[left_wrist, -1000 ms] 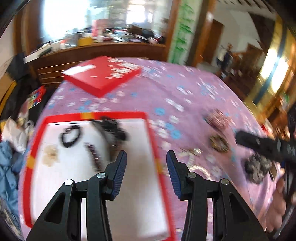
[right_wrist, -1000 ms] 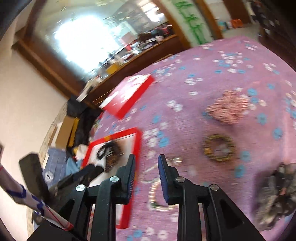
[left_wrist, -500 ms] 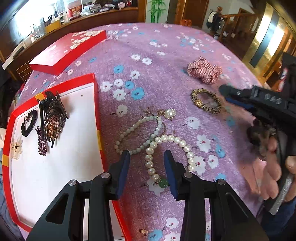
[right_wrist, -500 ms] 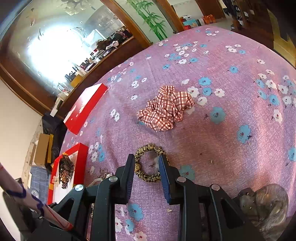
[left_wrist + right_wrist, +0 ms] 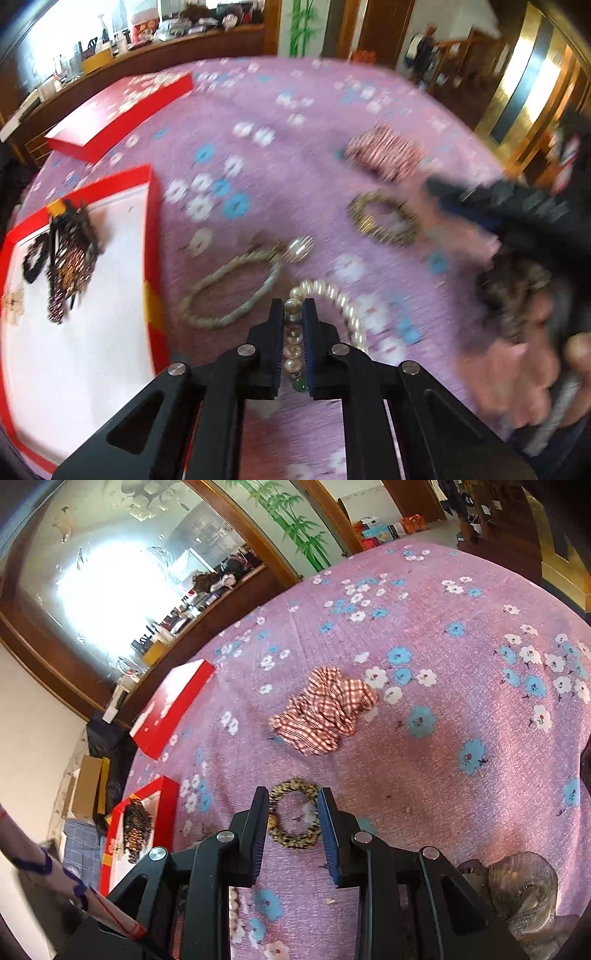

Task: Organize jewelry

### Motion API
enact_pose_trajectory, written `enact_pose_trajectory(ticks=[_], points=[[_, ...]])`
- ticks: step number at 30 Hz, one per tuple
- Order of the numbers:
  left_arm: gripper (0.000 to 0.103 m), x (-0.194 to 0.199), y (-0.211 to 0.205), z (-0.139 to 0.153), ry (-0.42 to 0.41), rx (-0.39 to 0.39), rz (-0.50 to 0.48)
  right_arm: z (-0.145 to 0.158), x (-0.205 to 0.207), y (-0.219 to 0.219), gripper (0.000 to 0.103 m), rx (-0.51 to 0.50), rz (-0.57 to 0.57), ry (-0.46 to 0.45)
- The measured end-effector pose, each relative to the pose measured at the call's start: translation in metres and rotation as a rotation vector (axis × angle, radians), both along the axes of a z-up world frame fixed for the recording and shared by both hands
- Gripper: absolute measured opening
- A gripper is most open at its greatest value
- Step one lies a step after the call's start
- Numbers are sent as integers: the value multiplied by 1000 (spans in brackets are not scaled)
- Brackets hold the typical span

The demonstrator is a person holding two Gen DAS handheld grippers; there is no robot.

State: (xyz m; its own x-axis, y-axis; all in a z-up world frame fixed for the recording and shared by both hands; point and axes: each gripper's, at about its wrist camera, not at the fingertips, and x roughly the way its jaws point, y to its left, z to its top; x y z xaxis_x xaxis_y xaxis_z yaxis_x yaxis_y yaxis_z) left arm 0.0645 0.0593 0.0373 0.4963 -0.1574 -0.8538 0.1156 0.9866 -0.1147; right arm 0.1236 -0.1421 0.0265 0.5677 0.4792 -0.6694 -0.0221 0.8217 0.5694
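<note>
My left gripper is shut on the large white pearl necklace, pinching a run of its beads on the purple flowered cloth. A smaller pale bead necklace with a pearl brooch lies just ahead. The red-rimmed white tray at the left holds dark hair clips. My right gripper is open, its fingers on either side of a leopard-print hair tie; the hair tie also shows in the left wrist view.
A red checked scrunchie lies beyond the leopard tie. A red box lid sits at the far left of the table. A dark fluffy hair accessory lies at the right. A cardboard box stands off the table's left edge.
My left gripper has closed onto the pearl necklace. My right gripper has opened wider and come down around the leopard hair tie.
</note>
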Motion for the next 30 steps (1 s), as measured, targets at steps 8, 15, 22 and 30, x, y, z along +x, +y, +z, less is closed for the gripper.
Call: enact_pose_trajectory(ticks=[8, 15, 22, 30], points=[[9, 3, 8, 34, -168, -104, 1, -11, 9, 19, 29, -160, 31, 21], [9, 5, 24, 28, -193, -162, 17, -15, 8, 51, 7, -450, 75, -30], [9, 2, 28, 30, -201, -183, 22, 13, -5, 13, 7, -203, -5, -129], [9, -1, 27, 32, -233, -176, 22, 32, -23, 14, 7, -106, 2, -249]])
